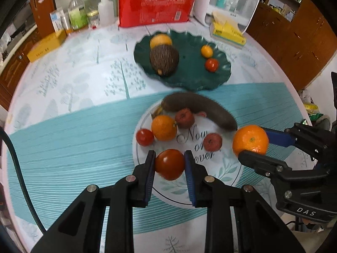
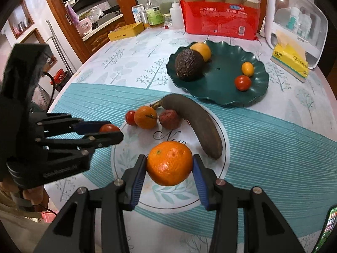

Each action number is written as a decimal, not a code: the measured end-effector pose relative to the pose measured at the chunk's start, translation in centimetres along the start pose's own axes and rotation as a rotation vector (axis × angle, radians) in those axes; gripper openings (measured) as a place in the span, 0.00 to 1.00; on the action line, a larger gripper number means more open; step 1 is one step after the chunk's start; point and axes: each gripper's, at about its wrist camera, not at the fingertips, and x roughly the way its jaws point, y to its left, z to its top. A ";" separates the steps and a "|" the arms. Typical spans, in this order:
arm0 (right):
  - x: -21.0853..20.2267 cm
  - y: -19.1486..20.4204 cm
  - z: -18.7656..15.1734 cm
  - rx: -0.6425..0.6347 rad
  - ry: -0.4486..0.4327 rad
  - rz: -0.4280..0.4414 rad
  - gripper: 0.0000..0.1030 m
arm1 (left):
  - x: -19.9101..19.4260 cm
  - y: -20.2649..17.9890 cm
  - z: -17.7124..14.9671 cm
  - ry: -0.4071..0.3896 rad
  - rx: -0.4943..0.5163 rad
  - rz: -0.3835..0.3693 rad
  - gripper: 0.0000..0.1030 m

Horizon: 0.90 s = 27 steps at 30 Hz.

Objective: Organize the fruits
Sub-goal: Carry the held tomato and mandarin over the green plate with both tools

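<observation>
My left gripper (image 1: 169, 163) is shut on a red tomato (image 1: 169, 164), held over the near rim of the white plate (image 1: 229, 168). My right gripper (image 2: 169, 166) is shut on a large orange (image 2: 169, 163), above the same plate (image 2: 134, 154). Each gripper shows in the other's view: the right gripper (image 1: 250, 141) with the orange (image 1: 250, 140), the left gripper (image 2: 109, 131) with the tomato (image 2: 109, 128). On the white plate lie a dark banana (image 2: 195, 124), a small orange (image 2: 145, 117), a small tomato (image 2: 130, 117) and lychees (image 2: 169, 119). A dark green plate (image 2: 219, 92) behind holds an avocado (image 2: 188, 65), an orange (image 2: 201, 50), a kumquat (image 2: 248, 69) and a tomato (image 2: 242, 82).
At the table's far edge stand a red pack of cups (image 2: 219, 19), bottles (image 2: 154, 10), a yellow box (image 2: 126, 32), a tissue pack (image 2: 291, 60) and a white storage case (image 2: 294, 21). Wooden cabinets surround the round table.
</observation>
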 end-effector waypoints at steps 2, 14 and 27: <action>-1.3 0.2 0.6 -0.002 -0.012 -0.007 0.43 | -1.8 -0.2 0.9 -0.021 0.012 0.011 0.24; -13.5 -0.1 10.0 -0.013 -0.201 -0.107 0.43 | -12.1 -2.2 9.5 -0.239 0.152 0.047 0.24; -16.3 -5.3 22.7 0.026 -0.260 -0.233 0.43 | -11.2 -4.6 18.9 -0.309 0.123 0.080 0.25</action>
